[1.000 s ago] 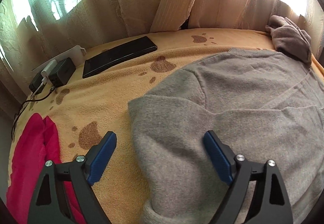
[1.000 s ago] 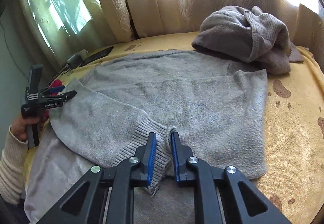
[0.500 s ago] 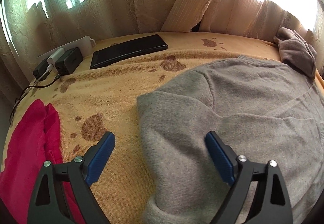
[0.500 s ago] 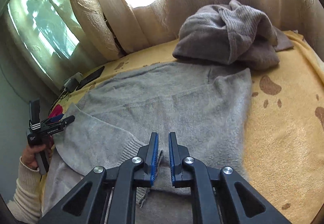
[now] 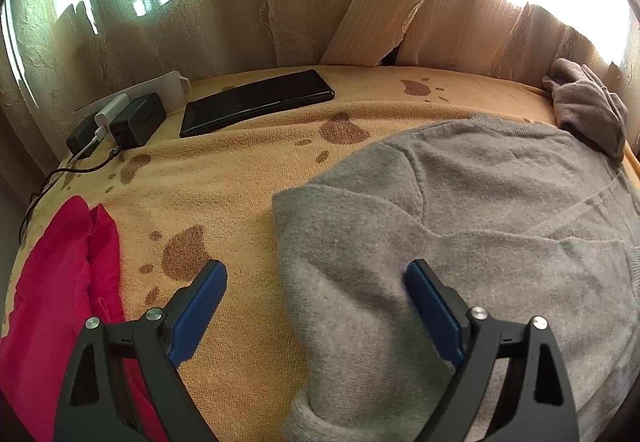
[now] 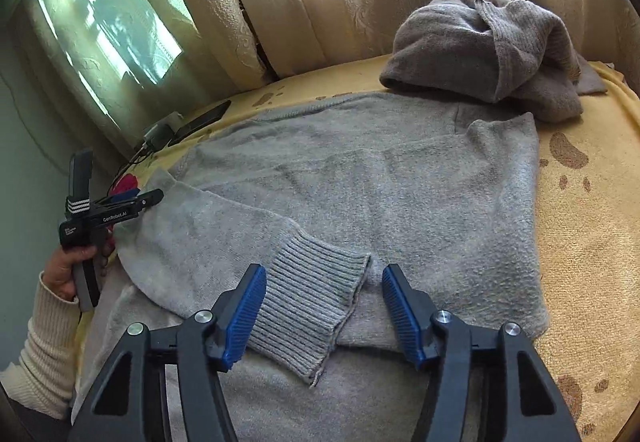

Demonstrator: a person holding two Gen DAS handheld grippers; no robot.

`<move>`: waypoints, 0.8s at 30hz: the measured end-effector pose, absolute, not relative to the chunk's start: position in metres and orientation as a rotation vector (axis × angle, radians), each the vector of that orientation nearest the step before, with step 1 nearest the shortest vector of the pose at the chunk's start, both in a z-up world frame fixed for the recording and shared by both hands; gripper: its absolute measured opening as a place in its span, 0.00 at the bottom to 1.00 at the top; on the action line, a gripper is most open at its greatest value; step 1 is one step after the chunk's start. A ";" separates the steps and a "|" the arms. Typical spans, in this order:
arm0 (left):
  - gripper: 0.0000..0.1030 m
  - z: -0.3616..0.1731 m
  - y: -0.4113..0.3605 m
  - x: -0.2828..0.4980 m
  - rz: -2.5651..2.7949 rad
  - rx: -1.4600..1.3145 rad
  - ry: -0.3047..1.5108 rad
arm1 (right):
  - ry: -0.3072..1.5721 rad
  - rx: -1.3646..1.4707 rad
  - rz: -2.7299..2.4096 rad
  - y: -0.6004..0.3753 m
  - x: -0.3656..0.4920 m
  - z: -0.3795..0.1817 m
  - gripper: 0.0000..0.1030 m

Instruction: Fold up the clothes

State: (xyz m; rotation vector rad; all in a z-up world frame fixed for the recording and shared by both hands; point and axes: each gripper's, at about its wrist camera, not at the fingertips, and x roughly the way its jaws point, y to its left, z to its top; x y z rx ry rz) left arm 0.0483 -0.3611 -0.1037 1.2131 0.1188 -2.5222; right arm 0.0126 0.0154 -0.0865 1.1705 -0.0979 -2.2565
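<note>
yellow terry blanket [image 6: 588,242] with brown paw-ish blotches covers the whole surface, and cream curtains [image 5: 248,10] hang along the far edge with daylight coming through. next biggest is the grey sweater [image 6: 400,186], spread flat across the middle of the blanket, neckline toward the far side. its left sleeve [image 6: 224,238] is folded in across the body, and the ribbed cuff [image 6: 308,302] lies on the near part of the sweater. a second crumpled grey knit [image 6: 480,46] sits bunched at the far right, touching the sweater's far right corner.

right gripper [image 6: 324,310] has just been opening; its blue pads now stand apart on either side of the cuff, which lies loose between them, not pinched. left gripper [image 5: 316,306] is wide open too, nothing in it, hanging over the sweater's left edge, one pad over bare blanket and the other over grey knit. in the right wrist view you can see it from the side, held by a hand [image 6: 68,266] in a cream ribbed sleeve [image 6: 44,346].

smaller stuff: a red cloth [image 5: 60,274] at the near left edge, a black phone [image 5: 256,108] lying flat at the far left, and just left of it some black and white chargers [image 5: 120,120] with cables trailing off the edge.
</note>
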 end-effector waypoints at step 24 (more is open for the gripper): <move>0.93 -0.104 -0.380 0.033 -2.398 1.175 0.098 | -0.095 1.054 -2.363 0.029 -0.014 -0.052 0.06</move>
